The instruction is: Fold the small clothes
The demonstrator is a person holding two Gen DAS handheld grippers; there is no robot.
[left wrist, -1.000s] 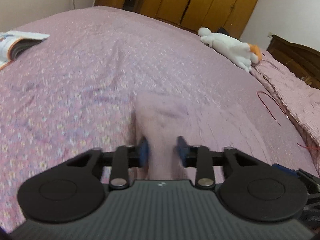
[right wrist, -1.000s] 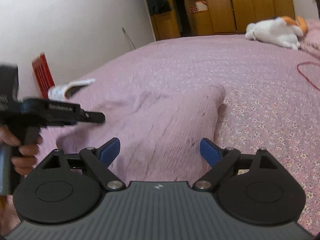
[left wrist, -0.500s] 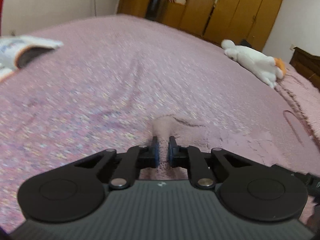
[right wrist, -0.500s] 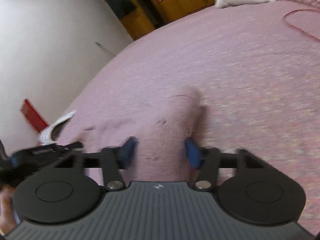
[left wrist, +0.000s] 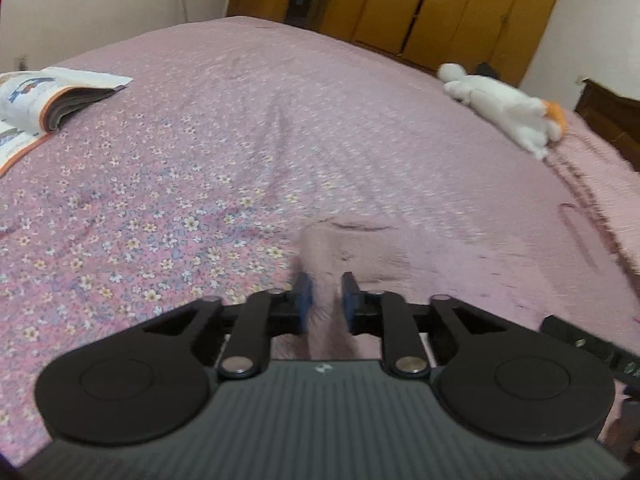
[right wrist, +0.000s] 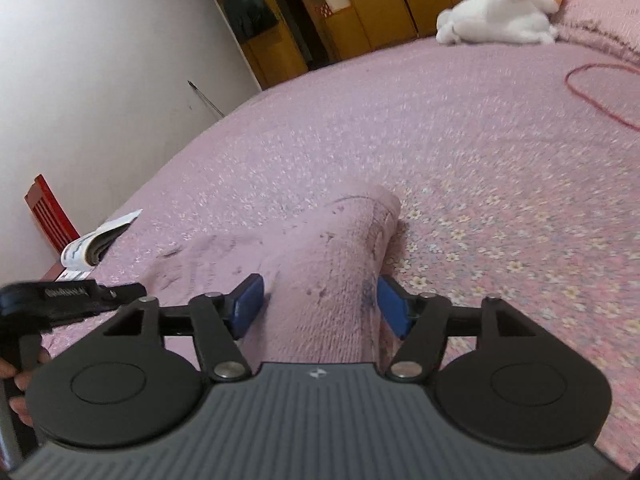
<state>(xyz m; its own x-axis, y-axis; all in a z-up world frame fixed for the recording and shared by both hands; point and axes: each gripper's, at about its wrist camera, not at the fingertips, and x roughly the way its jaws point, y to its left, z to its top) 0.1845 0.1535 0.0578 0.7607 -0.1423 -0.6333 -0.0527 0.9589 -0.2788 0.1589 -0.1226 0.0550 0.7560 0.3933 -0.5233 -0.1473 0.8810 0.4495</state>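
A small pink knitted garment (left wrist: 360,252) lies on the flowered pink bedspread (left wrist: 160,200). In the left wrist view my left gripper (left wrist: 325,300) has its blue pads a little apart with a ridge of the garment between them. In the right wrist view my right gripper (right wrist: 318,304) is open wide, its pads on either side of a folded end of the garment (right wrist: 332,264). The left gripper (right wrist: 72,296) shows at the left edge of that view, held by a hand.
An open magazine (left wrist: 44,100) lies at the left of the bed. A white and orange plush toy (left wrist: 504,108) lies at the far right. A red cord (right wrist: 592,92) loops on the bedspread at right. Wooden wardrobes (left wrist: 440,4) stand behind the bed.
My left gripper's pads were pinched shut on the garment and have now parted a little. My right gripper's pads have opened wider around the garment end.
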